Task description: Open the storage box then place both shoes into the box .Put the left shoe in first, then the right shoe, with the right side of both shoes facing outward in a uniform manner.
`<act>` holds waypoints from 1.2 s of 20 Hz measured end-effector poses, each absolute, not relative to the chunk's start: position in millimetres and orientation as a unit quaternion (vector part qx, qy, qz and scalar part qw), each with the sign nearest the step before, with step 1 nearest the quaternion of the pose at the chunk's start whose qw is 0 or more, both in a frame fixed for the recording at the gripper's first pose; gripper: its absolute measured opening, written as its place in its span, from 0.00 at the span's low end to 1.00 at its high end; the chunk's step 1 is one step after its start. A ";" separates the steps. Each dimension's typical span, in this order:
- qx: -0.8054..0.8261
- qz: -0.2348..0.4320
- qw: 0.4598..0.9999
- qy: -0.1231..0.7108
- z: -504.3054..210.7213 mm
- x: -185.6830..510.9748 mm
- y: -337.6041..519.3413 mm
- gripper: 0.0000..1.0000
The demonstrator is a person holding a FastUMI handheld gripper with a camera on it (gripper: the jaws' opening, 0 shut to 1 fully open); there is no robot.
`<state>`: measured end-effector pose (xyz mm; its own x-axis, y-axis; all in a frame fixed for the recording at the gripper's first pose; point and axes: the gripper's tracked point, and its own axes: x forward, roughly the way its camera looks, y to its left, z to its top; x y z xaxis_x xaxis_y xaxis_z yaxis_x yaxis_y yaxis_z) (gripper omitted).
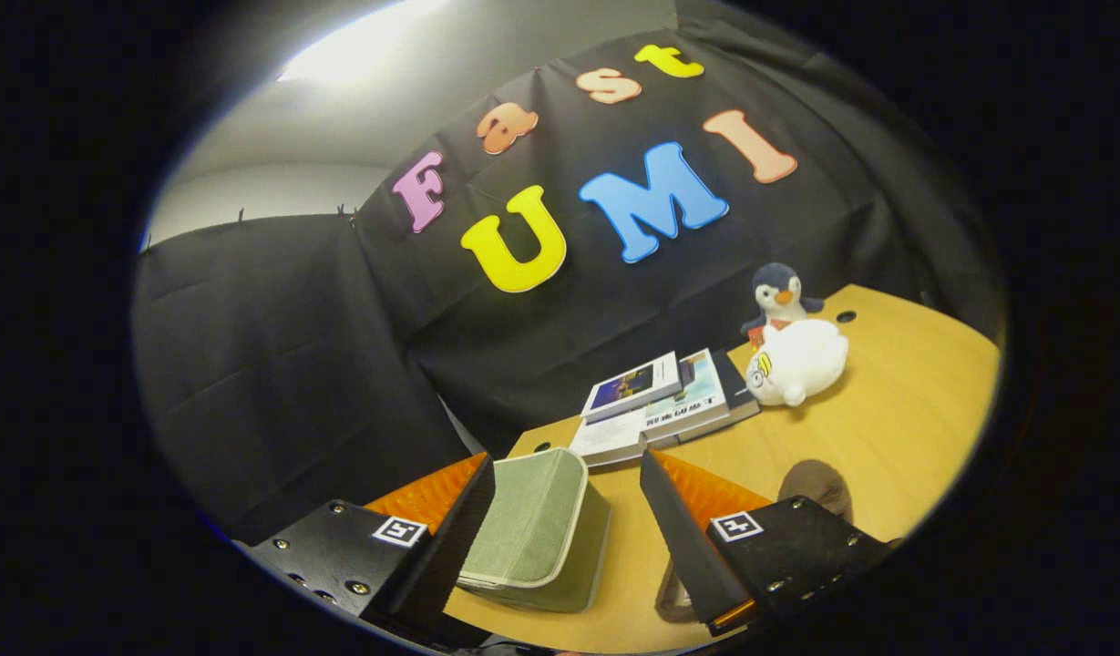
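A green fabric storage box (537, 533) with pale trim lies on the wooden table (897, 428), its lid down. My gripper (567, 465) is open and tilted, with the box between its fingers. The box sits close against the left finger, and a wide gap separates it from the right finger. A brown rounded thing (819, 483), perhaps a shoe, shows just beyond the right finger and is mostly hidden by it. Another brown patch (673, 592) shows under that finger.
A stack of books (660, 401) lies beyond the box. To its right are a white plush toy (796, 364) and a small penguin plush (778, 296) by the black cloth wall. The table's left edge runs just behind the box.
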<state>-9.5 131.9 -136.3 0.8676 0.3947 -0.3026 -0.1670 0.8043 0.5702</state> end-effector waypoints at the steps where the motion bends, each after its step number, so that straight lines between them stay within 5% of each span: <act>1: 0.290 0.155 0.919 0.219 -141.9 -10.2 137.1 0.97; 24: 0.584 0.170 0.709 0.356 -249.9 -25.0 226.0 0.95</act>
